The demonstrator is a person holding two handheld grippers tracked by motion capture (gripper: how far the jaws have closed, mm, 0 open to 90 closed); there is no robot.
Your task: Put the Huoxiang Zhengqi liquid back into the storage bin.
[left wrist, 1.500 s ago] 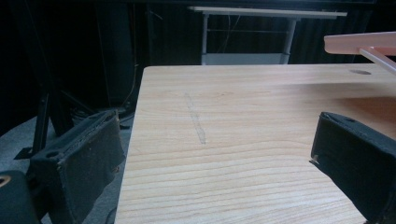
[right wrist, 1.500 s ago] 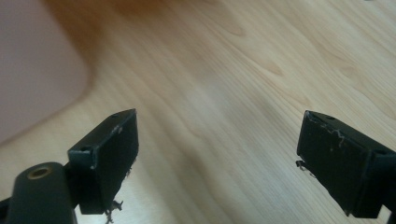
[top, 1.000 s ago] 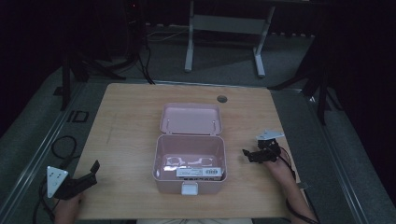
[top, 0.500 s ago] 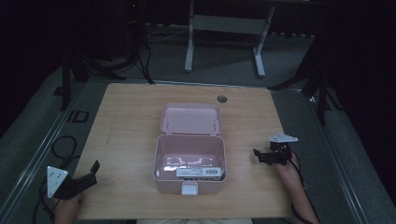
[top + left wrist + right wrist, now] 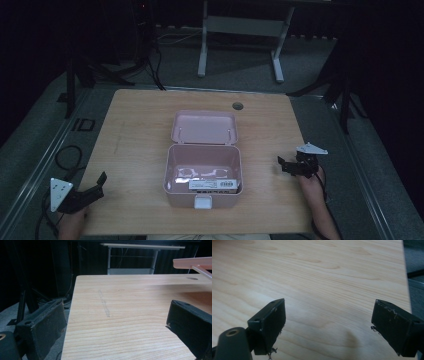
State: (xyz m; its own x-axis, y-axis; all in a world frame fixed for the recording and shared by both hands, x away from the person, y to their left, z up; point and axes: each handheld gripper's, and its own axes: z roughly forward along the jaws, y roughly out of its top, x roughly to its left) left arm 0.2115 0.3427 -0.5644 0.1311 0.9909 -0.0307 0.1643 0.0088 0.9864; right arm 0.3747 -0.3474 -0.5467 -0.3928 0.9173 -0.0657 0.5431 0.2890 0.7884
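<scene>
Standing at the middle of the wooden worktop (image 5: 130, 130), one pale pink box (image 5: 202, 177) with rounded corners lies open, its hinged lid (image 5: 204, 127) folded back flat toward the far edge. One square white latch tab (image 5: 202, 202) projects from the box's near wall. Inside rest one white labelled packet (image 5: 212, 185) along the near side and some clear items behind it, too small to identify. Two grippers flank the box, each well apart from it. Left gripper (image 5: 95, 187): near the worktop's near-left corner, jaws spread wide and empty, touching nothing; its own view looks across bare wood (image 5: 120, 315) toward the raised pink lid edge (image 5: 192, 263). Right gripper (image 5: 286, 166): near the right edge, level with the box, jaws likewise spread wide with nothing between them, pointed at bare worktop (image 5: 324, 285) in its own view. One round dark cable port (image 5: 237, 106) sits near the worktop's far edge. Count: one box, two grippers, one packet.
</scene>
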